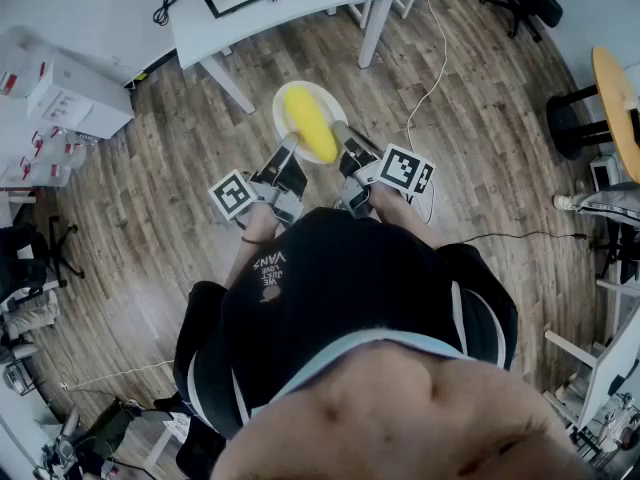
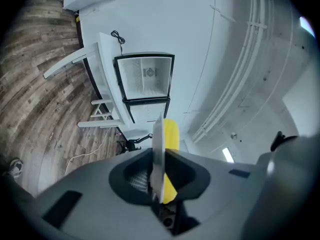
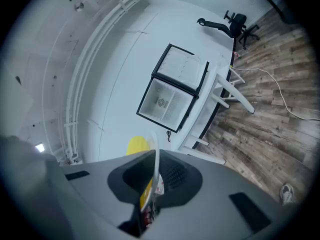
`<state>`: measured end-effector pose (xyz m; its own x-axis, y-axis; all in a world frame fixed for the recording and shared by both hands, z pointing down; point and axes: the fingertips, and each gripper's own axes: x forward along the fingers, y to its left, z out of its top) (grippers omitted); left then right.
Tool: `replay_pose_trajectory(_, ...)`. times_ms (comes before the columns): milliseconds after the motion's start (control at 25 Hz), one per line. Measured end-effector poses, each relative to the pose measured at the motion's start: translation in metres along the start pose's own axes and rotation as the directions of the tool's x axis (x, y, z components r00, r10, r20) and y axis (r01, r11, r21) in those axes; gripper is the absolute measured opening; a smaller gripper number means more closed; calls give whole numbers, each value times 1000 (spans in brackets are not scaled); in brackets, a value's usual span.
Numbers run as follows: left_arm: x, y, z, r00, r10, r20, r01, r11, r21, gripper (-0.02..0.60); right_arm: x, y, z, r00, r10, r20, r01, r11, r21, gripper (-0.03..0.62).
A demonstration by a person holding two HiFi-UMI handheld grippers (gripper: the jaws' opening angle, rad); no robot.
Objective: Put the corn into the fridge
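Left gripper [image 1: 288,146] and right gripper [image 1: 345,136] pinch the plate [image 1: 281,116] at 2 opposite rims, I think to keep the corn [image 1: 310,123] on it level; the fridge [image 2: 145,79] stands well beyond the plate.

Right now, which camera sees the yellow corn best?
The head view: the whole long yellow corn lies on the round white plate there. Both gripper views catch just a yellow sliver beside the plate's rim.
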<state>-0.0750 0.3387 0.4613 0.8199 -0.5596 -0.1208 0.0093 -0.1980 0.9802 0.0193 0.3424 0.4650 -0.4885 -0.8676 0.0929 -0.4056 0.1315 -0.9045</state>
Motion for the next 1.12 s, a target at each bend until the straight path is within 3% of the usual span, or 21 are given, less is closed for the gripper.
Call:
replay_pose_trajectory(720, 23, 9, 9, 1000, 13, 23, -13, 1000, -12, 69, 14, -8, 23, 1000, 14, -20, -15, 999, -30, 31)
replay_pose_trajectory(1120, 48, 17, 2, 997, 15, 74, -12, 999, -32, 69, 15, -23, 47, 996, 39, -74, -42, 999, -32, 31)
